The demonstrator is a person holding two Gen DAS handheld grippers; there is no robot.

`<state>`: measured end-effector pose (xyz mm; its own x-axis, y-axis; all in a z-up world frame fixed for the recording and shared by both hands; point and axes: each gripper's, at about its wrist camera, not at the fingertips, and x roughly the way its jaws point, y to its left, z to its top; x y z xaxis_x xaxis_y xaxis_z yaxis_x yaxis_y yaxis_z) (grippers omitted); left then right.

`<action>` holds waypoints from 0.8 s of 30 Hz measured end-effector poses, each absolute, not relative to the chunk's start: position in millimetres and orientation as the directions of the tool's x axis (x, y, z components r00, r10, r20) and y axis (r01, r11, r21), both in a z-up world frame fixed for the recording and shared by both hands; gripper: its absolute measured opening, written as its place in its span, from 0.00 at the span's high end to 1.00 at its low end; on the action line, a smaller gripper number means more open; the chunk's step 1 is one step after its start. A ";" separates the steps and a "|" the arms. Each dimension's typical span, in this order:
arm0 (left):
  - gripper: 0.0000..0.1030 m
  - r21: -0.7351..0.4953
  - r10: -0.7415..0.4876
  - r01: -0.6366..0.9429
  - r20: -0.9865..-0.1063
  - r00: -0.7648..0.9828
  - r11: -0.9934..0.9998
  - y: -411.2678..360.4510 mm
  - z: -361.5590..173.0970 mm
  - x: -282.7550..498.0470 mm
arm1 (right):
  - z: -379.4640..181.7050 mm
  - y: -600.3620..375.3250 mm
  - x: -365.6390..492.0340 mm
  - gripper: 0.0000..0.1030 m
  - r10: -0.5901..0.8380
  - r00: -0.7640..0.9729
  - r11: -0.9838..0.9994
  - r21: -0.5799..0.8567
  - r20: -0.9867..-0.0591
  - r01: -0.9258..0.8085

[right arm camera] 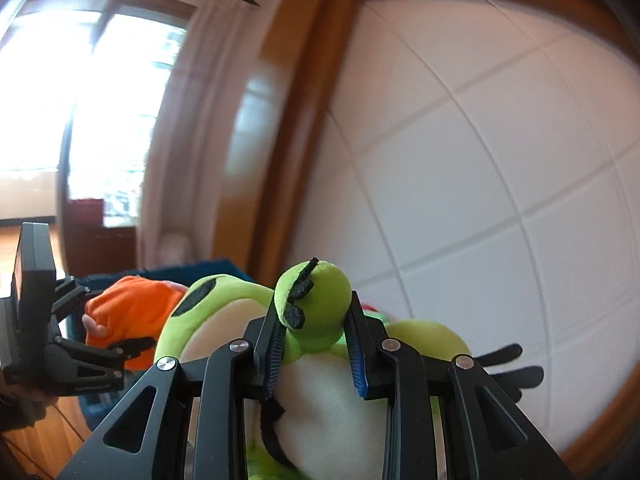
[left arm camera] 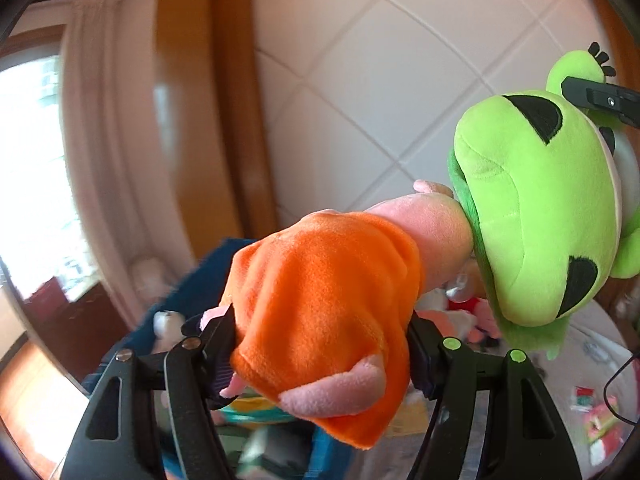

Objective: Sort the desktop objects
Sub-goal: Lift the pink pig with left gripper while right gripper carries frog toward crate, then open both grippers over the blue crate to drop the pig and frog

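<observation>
A pink plush toy in an orange garment point(left arm camera: 324, 300) is held up in the air, with my left gripper point(left arm camera: 320, 344) shut on its lower body. Its head presses against a bright green frog plush point(left arm camera: 536, 216) to the right. My right gripper point(right arm camera: 314, 336) is shut on the green frog plush point(right arm camera: 316, 300), clamping one of its limbs, which has black toes. In the right wrist view the orange-clad toy point(right arm camera: 132, 304) and the left gripper point(right arm camera: 92, 344) appear at the left. One right gripper finger point(left arm camera: 600, 98) shows at the upper right of the left wrist view.
A blue bin point(left arm camera: 200, 280) holding several soft toys sits below and behind the held toys. A white tiled wall point(right arm camera: 480, 160) and a wooden door frame point(right arm camera: 304, 120) stand behind. A window with a curtain point(left arm camera: 92, 140) is at the left. Small packets point(left arm camera: 600, 420) lie on a surface at lower right.
</observation>
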<state>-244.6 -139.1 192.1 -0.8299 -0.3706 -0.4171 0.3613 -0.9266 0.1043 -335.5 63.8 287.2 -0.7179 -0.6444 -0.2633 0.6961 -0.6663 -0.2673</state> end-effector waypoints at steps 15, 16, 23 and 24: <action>0.29 0.253 -0.530 0.469 -0.490 -0.692 -0.846 -297.9 170.2 -289.6 | 271.3 -167.6 -384.3 0.73 -0.674 -0.659 -0.626 -0.217 -0.333 0.749; 0.28 0.255 -0.525 0.463 -0.495 -0.692 -0.849 -304.5 167.0 -296.0 | 268.8 -179.0 -391.5 0.73 -0.666 -0.662 -0.633 -0.209 -0.344 0.745; 0.22 0.298 -0.483 0.383 -0.442 -0.756 -0.874 -319.5 166.0 -306.9 | 258.3 -222.1 -415.3 0.50 -0.602 -0.700 -0.685 -0.203 -0.384 0.700; 0.17 0.311 -0.480 0.375 -0.426 -0.767 -0.874 -317.8 167.6 -305.6 | 258.0 -221.4 -411.4 0.38 -0.600 -0.705 -0.687 -0.207 -0.377 0.696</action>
<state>-305.6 -317.8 167.6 -0.7667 -0.4803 -0.4259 0.3745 -0.8735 0.3110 -411.4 -221.4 258.0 -0.7053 -0.6004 -0.3770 0.6960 -0.6874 -0.2073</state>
